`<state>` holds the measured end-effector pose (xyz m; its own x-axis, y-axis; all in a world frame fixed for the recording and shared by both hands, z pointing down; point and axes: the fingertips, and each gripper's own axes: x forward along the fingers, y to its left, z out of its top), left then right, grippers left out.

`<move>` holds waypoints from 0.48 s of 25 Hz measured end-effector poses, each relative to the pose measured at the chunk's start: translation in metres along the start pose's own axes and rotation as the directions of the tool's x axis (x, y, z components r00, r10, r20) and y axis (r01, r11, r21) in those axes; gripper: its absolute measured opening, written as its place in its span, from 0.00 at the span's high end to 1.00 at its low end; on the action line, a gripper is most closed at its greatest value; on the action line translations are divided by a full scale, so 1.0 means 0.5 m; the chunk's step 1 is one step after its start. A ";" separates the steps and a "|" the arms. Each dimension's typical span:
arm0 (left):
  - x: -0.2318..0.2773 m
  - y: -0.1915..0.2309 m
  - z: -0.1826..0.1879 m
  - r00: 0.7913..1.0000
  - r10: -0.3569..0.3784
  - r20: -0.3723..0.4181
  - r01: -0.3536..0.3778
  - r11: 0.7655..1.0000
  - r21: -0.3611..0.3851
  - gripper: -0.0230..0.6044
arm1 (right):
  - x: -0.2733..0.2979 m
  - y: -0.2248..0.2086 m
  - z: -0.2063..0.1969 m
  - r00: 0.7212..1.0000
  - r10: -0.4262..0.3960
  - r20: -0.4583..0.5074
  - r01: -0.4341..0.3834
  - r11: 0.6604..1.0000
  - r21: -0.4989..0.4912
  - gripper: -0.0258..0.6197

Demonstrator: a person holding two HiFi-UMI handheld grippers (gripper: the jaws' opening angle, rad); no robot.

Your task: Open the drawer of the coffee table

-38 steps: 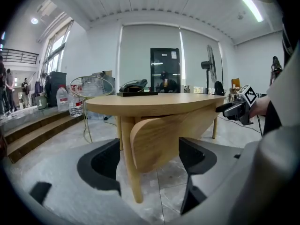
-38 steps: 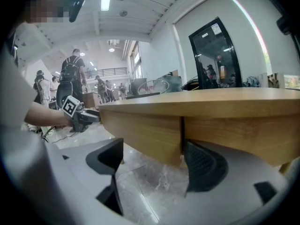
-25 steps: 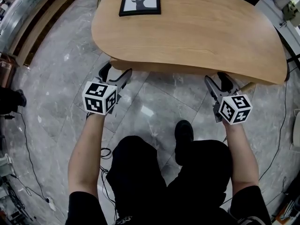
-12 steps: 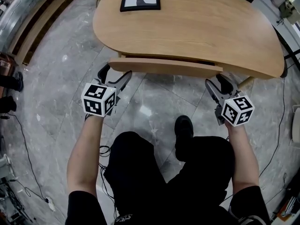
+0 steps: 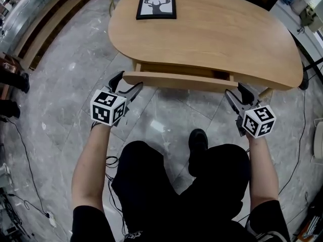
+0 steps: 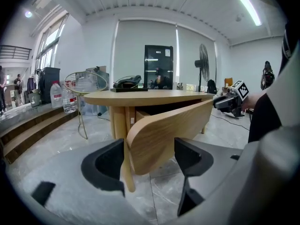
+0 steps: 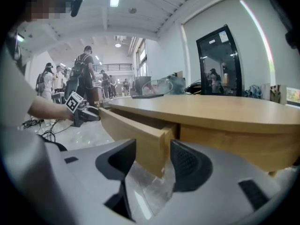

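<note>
The oval wooden coffee table has its drawer pulled partly out, and the inside shows as a dark strip. My left gripper straddles the left end of the curved drawer front, with one jaw behind it and one before it. Its jaws have just been closing, and the pads press on the panel. My right gripper holds the right end of the drawer front. Its jaws have just been closing too, tight against both faces of the panel.
A framed deer picture lies on the far left of the table top. My shoe and knees are close below the drawer. Wooden steps run along the left and cables trail on the marble floor. People stand far behind.
The drawer has slid out from under the table top toward me. Both grippers have come back with it, staying at its two ends.
</note>
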<state>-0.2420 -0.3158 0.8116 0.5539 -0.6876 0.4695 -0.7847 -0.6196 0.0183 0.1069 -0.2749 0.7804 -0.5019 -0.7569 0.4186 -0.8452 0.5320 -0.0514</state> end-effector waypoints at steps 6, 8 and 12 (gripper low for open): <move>0.005 -0.009 0.039 0.995 -0.089 -0.033 0.091 0.993 0.071 0.44 | 0.020 0.006 0.011 0.993 0.103 -0.059 -0.109 0.987 -0.116 0.68; 0.009 -0.014 0.042 0.994 -0.095 -0.059 0.101 0.988 0.115 0.48 | 0.017 0.003 0.010 0.992 0.094 -0.080 -0.105 0.982 -0.154 0.70; 0.002 -0.013 0.037 0.994 -0.089 -0.061 0.097 0.985 0.139 0.49 | 0.012 0.011 0.007 0.989 0.112 -0.100 -0.128 0.978 -0.166 0.72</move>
<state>-0.2312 -0.3197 0.7956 0.6037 -0.6054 0.5187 -0.6809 -0.7300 -0.0594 0.0986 -0.2780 0.7792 -0.5728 -0.6508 0.4983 -0.7320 0.6797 0.0464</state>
